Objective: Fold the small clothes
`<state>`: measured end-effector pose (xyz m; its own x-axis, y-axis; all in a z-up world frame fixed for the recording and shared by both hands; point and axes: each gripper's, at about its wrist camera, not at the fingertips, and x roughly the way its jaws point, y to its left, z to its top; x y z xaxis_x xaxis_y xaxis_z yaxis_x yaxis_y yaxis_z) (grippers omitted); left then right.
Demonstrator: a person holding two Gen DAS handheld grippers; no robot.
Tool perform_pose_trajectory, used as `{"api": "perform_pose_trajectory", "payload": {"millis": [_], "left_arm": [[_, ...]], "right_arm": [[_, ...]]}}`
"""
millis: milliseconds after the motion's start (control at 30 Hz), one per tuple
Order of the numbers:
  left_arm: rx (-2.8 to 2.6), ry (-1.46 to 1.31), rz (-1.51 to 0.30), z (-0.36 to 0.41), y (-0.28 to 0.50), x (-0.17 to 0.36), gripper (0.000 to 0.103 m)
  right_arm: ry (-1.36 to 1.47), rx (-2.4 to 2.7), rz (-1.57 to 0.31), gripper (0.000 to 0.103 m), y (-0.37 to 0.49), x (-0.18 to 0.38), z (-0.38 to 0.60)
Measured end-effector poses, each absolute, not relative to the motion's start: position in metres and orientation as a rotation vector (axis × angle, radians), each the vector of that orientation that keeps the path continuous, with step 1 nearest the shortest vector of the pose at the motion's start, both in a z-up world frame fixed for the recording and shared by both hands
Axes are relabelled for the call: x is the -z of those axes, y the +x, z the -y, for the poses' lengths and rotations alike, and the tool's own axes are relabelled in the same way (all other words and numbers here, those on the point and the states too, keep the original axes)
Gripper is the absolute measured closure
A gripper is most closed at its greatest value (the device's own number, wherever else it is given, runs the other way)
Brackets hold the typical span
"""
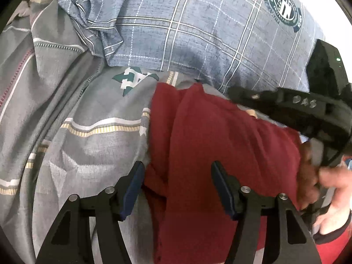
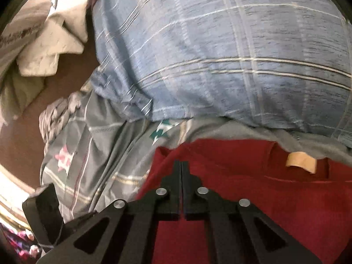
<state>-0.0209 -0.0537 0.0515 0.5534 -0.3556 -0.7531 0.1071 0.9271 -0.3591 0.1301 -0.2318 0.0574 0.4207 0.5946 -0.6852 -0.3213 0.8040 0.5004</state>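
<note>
The red garment [image 1: 220, 154] lies on a grey patterned bedsheet [image 1: 88, 110], just in front of a blue checked pillow [image 1: 198, 33]. On the left, the left claw [image 1: 176, 189] is released; its jaws stand apart over the near left edge of the garment and its pads do not press the cloth. On the right, the right claw [image 2: 181, 176] is clenched with its jaws together at the left fold of the cloth; whether a thin layer is pinched between them, I cannot tell. The garment's neck label [image 2: 301, 158] shows at the far side.

I judge that one fold of this garment is in hand. The next move probably calls for the left claw to take the near edge, so both claws can carry it over evenly.
</note>
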Motion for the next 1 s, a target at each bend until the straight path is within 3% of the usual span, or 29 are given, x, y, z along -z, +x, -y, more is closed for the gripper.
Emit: {"api": "perform_pose_trajectory", "payload": {"millis": [33, 67, 100, 133, 267, 333, 367, 400, 500, 633, 1000], "left_arm": [[0.276, -0.293, -0.952, 0.053, -0.021, -0.051, 0.041], [0.269, -0.294, -0.959, 0.052, -0.021, -0.050, 0.041], [0.258, -0.289, -0.972, 0.051, -0.020, -0.048, 0.041], [0.245, -0.280, -0.993, 0.050, -0.018, -0.044, 0.040], [0.238, -0.312, -1.029, 0.046, -0.013, -0.038, 0.039], [0.237, -0.315, -1.032, 0.046, -0.011, -0.038, 0.039], [0.239, -0.323, -1.035, 0.045, -0.010, -0.038, 0.039], [0.241, -0.330, -1.035, 0.045, -0.011, -0.038, 0.040], [0.270, -0.356, -1.019, 0.046, -0.012, -0.043, 0.040], [0.321, -0.322, -0.930, 0.053, -0.022, -0.056, 0.032], [0.325, -0.256, -0.918, 0.063, -0.024, -0.052, 0.033]], "right_arm": [[0.294, -0.592, -0.987, 0.091, 0.131, -0.057, 0.223], [0.263, -0.598, -0.990, 0.077, 0.131, -0.056, 0.212], [0.231, -0.603, -0.991, 0.055, 0.131, -0.054, 0.202], [0.191, -0.602, -0.989, 0.049, 0.133, -0.053, 0.187], [0.089, -0.612, -1.008, 0.047, 0.151, -0.043, 0.144], [-0.003, -0.608, -1.015, 0.052, 0.159, -0.033, 0.126], [-0.063, -0.579, -1.032, 0.063, 0.163, -0.024, 0.119], [-0.092, -0.557, -1.066, 0.088, 0.165, -0.013, 0.117], [0.049, -0.595, -1.056, 0.095, 0.162, -0.014, 0.139], [0.240, -0.646, -0.980, 0.096, 0.149, -0.040, 0.178], [0.386, -0.706, -0.875, 0.097, 0.123, -0.086, 0.226]]}}
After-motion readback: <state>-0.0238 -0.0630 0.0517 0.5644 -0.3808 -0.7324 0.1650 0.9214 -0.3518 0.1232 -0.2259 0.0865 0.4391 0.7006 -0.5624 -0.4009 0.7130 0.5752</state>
